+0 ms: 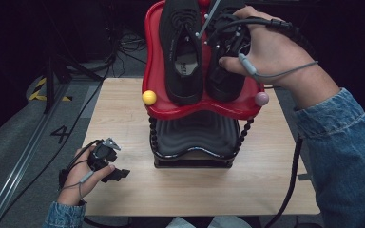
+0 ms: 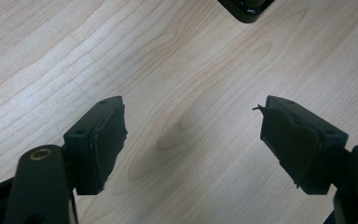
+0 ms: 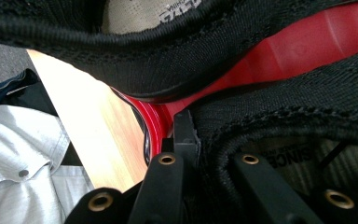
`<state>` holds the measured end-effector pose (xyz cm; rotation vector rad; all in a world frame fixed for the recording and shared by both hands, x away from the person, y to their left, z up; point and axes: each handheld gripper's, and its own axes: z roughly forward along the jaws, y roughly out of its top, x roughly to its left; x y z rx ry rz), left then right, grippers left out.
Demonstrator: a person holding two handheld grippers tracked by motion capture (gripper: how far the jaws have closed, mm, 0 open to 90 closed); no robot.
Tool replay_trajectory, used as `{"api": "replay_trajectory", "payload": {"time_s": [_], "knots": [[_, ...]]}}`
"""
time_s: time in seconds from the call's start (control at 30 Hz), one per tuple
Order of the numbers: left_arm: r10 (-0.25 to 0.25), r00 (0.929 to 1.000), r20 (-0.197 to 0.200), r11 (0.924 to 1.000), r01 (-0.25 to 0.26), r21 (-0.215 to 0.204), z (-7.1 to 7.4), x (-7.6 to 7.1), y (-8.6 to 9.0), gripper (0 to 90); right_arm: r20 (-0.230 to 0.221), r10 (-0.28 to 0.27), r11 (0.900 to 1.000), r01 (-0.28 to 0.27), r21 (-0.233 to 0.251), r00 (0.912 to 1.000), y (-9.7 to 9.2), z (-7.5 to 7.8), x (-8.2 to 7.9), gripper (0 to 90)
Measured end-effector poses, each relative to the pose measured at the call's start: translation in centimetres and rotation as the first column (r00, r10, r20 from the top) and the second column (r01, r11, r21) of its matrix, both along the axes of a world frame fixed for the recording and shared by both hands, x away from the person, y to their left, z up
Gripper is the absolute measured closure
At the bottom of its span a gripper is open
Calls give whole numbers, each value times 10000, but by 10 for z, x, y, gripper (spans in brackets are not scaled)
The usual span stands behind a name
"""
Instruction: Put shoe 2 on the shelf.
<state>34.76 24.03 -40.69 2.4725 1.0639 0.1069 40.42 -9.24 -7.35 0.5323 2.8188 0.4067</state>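
Tongs in my right hand are clamped on the collar of the right shoe, which sits on the red tray beside the left shoe; I judge I'm seating it. Next I must release and lift clear. My left tongs gape empty over the worktop, with open room.

The high view is lit from above: the pale wooden table is bright while the room behind it falls nearly black. The glossy red plastic tray carries soft highlights, and the shelf beneath it lies in shadow. In the left gripper view the wood grain is crisp, with faint shadows under the 2 jaws (both slightly soft). The right gripper view is blurred up close; the black knit shoe swallows detail.
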Motion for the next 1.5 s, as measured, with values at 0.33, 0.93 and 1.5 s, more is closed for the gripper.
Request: {"api": "replay_trajectory", "payload": {"time_s": [0.33, 0.93, 1.5], "knots": [[-57, 10000, -9, 10000, 57, 77, 0, 1, -2, 229, 58, -117, 9999, 117, -26, 9999, 1, -2, -4, 856], [-33, 10000, -81, 10000, 33, 32, -2, 1, -1, 229, -223, -365, 9977, 377, 569, 9991, -4, -1, -7, 693], [-63, 9999, -143, 10000, 63, 53, -2, 4, -3, 229, 409, -332, 9820, 250, 1872, 9986, -40, 39, -37, 563]]}}
